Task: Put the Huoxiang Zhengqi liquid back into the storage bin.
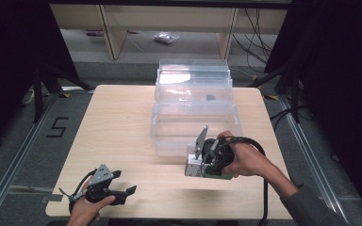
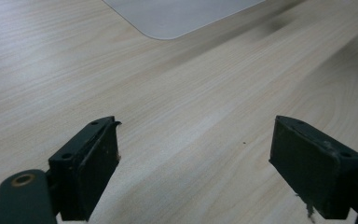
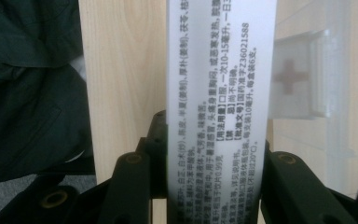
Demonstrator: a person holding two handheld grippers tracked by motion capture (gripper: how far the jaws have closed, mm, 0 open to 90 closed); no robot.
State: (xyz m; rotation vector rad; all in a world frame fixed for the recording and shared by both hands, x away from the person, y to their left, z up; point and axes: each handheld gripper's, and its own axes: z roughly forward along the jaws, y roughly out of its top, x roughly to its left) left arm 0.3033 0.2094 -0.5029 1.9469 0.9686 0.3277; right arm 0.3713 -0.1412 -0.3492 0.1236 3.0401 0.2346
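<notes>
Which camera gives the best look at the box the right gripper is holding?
The right gripper view: the white box stands close up between the jaws, its print readable. The high view shows it small, white and green, under the right gripper. The left gripper view looks at bare table.

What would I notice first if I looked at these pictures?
Probably the big clear plastic box in the middle of the wooden table. Right in front of it, the right tool grips a white carton covered in small print. The left tool waits open near the table's front edge.
</notes>
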